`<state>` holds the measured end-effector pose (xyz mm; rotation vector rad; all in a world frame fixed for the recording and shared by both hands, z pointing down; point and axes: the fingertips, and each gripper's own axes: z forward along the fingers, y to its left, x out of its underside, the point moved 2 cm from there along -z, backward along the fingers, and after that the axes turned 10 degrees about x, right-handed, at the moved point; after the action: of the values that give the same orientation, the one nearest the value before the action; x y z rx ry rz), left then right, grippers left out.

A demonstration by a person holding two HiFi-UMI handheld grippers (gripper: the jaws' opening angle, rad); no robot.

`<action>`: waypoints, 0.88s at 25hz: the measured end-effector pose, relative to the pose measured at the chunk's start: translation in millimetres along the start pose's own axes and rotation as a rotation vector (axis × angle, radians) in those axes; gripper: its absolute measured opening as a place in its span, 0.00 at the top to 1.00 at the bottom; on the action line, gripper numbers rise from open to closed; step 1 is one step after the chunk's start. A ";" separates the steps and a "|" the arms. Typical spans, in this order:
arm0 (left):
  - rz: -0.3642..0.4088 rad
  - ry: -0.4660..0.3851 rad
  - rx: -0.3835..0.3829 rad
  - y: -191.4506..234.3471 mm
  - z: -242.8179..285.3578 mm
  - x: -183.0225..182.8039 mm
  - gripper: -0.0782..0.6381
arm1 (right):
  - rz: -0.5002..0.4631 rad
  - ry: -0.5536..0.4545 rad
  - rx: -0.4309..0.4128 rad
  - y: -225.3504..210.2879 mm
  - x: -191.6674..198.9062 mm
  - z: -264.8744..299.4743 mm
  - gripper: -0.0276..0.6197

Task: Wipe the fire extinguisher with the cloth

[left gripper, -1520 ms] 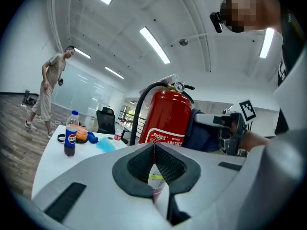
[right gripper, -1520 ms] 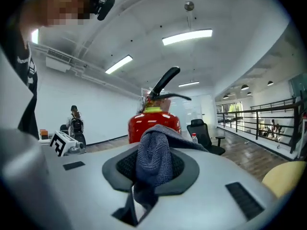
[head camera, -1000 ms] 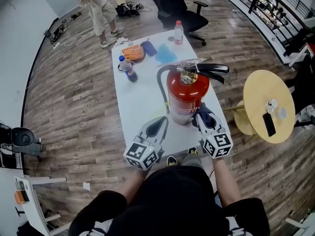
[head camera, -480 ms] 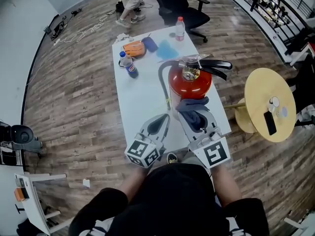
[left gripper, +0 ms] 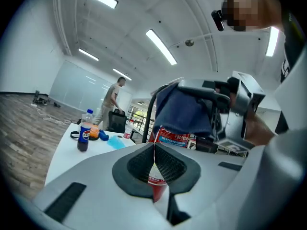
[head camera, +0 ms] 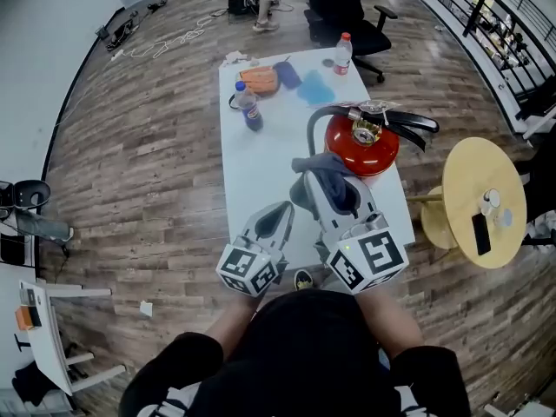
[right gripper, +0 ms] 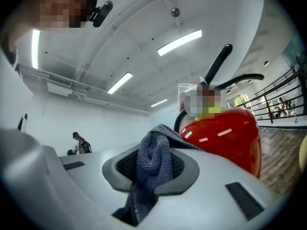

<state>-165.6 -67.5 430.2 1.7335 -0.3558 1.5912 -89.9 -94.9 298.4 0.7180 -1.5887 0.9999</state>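
Note:
A red fire extinguisher [head camera: 363,148] with a black handle and hose stands upright on the white table [head camera: 261,168]. My right gripper [head camera: 323,179] is shut on a dark blue-grey cloth [head camera: 328,173], raised level with the extinguisher's top, the cloth against its upper left shoulder. In the right gripper view the cloth [right gripper: 152,166] hangs bunched between the jaws, with the red extinguisher [right gripper: 225,138] just right of it. My left gripper [head camera: 274,221] is shut with nothing in it, low over the table's near end. In the left gripper view the extinguisher [left gripper: 169,143] and the cloth [left gripper: 183,114] lie ahead.
At the table's far end are a cola bottle [head camera: 249,108], an orange object [head camera: 260,79], blue items [head camera: 314,87] and a clear bottle [head camera: 344,55]. A round yellow side table [head camera: 482,201] stands to the right, a black office chair [head camera: 343,14] beyond. A person stands past the table.
My right gripper has lifted the cloth from the extinguisher's lower right side up across its front to the top left shoulder. The left gripper has stayed in place.

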 end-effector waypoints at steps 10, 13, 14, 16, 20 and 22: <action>-0.013 -0.022 -0.096 18.6 -35.1 3.1 0.86 | 0.056 0.078 0.165 -6.9 47.0 24.8 0.85; -0.016 -0.022 -0.120 24.8 -44.3 5.2 0.86 | 0.038 0.236 0.191 -26.1 120.7 13.7 0.85; -0.017 -0.023 -0.124 26.0 -46.2 4.7 0.86 | 0.009 0.280 0.205 -32.4 145.0 9.0 0.85; -0.015 -0.023 -0.127 26.7 -47.8 3.7 0.86 | -0.041 0.354 0.230 -43.7 187.4 0.8 0.85; -0.017 -0.009 -0.108 20.0 -43.6 8.0 0.86 | -0.019 0.533 0.281 -71.3 260.9 -20.0 0.85; -0.021 0.001 -0.095 16.1 -40.4 11.6 0.86 | -0.022 0.583 0.278 -82.5 280.5 -31.6 0.85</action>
<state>-203.6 -48.1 444.6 1.6592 -0.4049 1.5351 -73.1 -92.0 592.0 0.5567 -0.9461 1.2885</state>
